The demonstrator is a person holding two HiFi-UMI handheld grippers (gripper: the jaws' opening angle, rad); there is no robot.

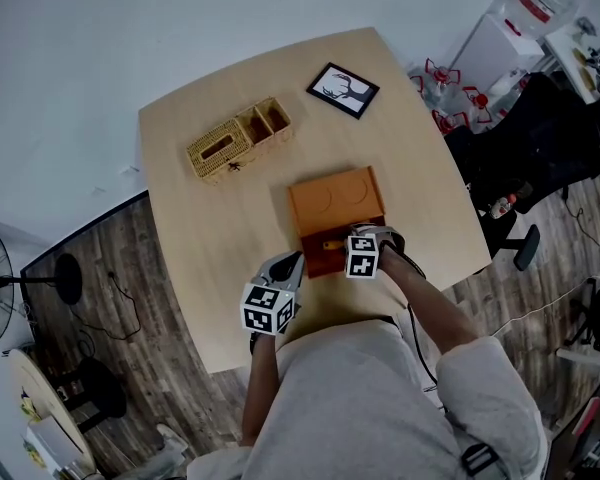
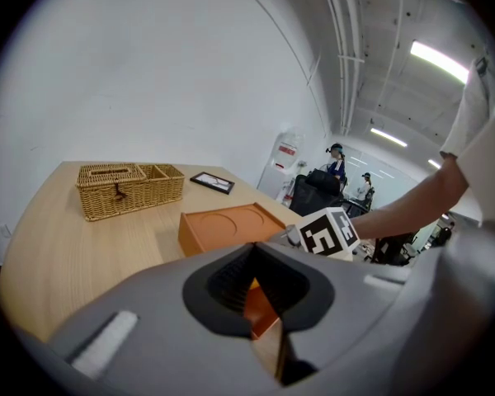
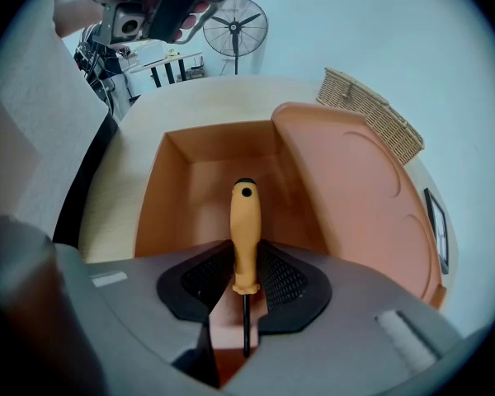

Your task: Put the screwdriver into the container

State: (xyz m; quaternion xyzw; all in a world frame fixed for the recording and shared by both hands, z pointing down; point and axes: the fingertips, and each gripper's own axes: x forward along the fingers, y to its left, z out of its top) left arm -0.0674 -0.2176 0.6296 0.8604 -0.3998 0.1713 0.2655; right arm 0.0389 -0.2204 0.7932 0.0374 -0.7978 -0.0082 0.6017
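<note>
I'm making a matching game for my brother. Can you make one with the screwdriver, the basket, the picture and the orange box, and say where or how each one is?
Things:
1. screwdriver
2. basket
3. picture
4. box

Place or state:
A. open
B. held in the right tool
C. at the far corner of the table
D. woven, left of the picture

Pairs: 1-B, 2-D, 3-C, 4-A

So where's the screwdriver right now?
In the right gripper view, the screwdriver is clamped between the jaws of the right gripper. Its handle points out over the open orange box, and the lid is at that view's right.
</note>
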